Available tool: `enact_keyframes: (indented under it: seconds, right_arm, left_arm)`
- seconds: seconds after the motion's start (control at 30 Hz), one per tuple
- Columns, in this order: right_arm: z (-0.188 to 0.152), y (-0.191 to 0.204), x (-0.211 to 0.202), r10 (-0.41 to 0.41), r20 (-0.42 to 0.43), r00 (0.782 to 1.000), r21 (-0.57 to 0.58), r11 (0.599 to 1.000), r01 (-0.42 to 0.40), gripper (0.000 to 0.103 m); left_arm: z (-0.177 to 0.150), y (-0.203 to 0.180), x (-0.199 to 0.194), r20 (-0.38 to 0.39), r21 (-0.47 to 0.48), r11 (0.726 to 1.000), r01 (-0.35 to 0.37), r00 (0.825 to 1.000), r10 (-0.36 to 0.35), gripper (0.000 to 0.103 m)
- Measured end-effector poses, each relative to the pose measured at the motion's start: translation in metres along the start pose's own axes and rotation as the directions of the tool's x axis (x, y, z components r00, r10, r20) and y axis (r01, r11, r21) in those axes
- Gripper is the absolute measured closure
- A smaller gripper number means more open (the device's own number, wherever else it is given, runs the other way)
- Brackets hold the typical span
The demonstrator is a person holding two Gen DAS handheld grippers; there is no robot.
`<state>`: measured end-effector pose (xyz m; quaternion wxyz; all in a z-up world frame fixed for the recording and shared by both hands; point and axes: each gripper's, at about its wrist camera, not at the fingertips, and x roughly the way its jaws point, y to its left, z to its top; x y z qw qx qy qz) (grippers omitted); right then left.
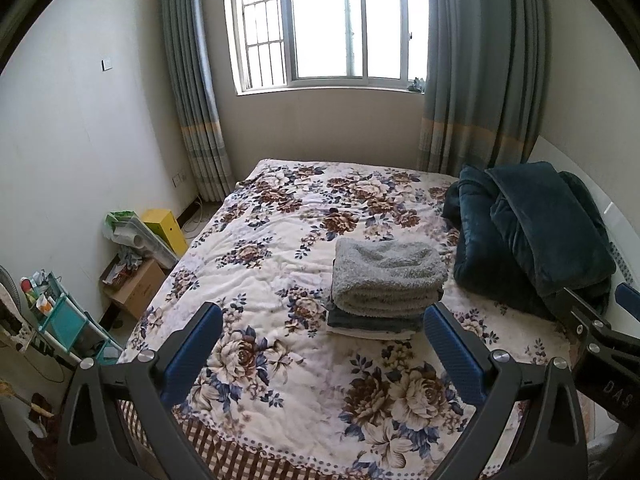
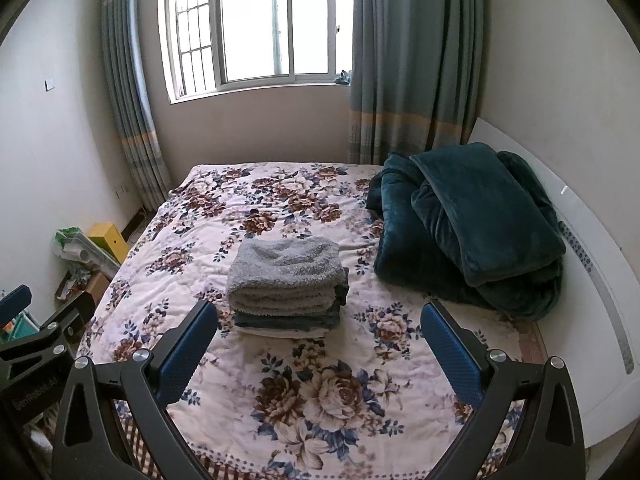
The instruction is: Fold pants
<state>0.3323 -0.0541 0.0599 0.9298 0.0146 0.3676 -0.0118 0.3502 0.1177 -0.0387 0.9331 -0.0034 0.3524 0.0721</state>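
A stack of folded clothes [image 1: 386,288] [image 2: 286,290] sits mid-bed on the floral bedspread [image 1: 280,248] [image 2: 280,208]. Fluffy grey folded pants [image 1: 388,270] [image 2: 284,272] lie on top, with a dark folded piece and a pale one under them. My left gripper [image 1: 324,344] hovers above the near part of the bed, open and empty, short of the stack. My right gripper [image 2: 318,340] hangs the same way, open with nothing between its blue pads [image 2: 450,354]. Each gripper shows at the edge of the other's view.
A bulky dark teal blanket [image 1: 528,236] [image 2: 472,224] is heaped at the bed's right side against a white headboard [image 2: 600,280]. Left of the bed the floor holds a yellow box [image 1: 166,226], a cardboard box [image 1: 136,284] and a teal rack [image 1: 60,312]. Window and curtains stand beyond.
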Motion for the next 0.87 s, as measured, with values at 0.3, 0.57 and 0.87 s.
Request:
enact_keyframes:
  seconds: [0.3, 0.57, 0.87]
  right_arm:
    - [0.003, 0.002, -0.004, 0.002, -0.005, 1.0, -0.003, 1.0, -0.002, 0.0]
    - [0.0, 0.002, -0.005, 0.003, -0.004, 1.0, 0.002, 1.0, -0.003, 0.0]
    - [0.0, 0.0, -0.006, 0.005, -0.004, 1.0, 0.005, 1.0, -0.005, 0.0]
  left_arm:
    - [-0.001, 0.002, -0.005, 0.005, -0.003, 1.0, -0.009, 1.0, 0.009, 0.0]
    - [-0.003, 0.001, -0.011, -0.005, -0.004, 1.0, 0.0, 1.0, 0.0, 0.0]
    - [-0.006, -0.002, -0.018, 0.014, -0.002, 1.0, -0.003, 1.0, 0.003, 0.0]
